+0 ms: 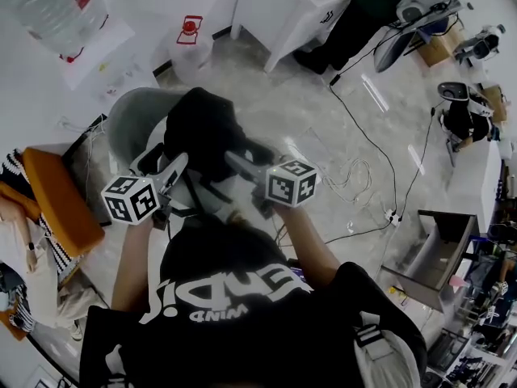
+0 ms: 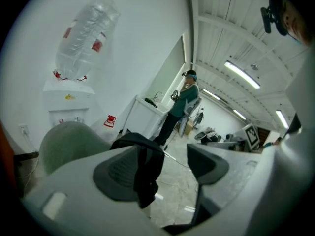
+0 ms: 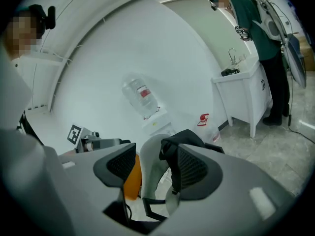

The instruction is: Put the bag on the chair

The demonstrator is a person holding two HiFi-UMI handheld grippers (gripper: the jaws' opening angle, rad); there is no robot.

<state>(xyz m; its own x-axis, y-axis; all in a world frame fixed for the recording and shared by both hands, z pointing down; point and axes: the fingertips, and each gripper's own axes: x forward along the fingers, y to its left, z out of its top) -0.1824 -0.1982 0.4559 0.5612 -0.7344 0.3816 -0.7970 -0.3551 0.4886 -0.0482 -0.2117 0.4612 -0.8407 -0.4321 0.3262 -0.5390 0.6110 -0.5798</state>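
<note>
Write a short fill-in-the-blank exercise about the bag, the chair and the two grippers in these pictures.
1. The bag is ___ in colour.
2. The chair has a ___ backrest.
3. A black ___ hangs over one pad of the left gripper.
4. The jaws of the right gripper stand ___.
Missing words: black; grey; strap; apart.

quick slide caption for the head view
The left gripper and right gripper, jaws open, carry a black bag by its draped straps over a grey chair.
</note>
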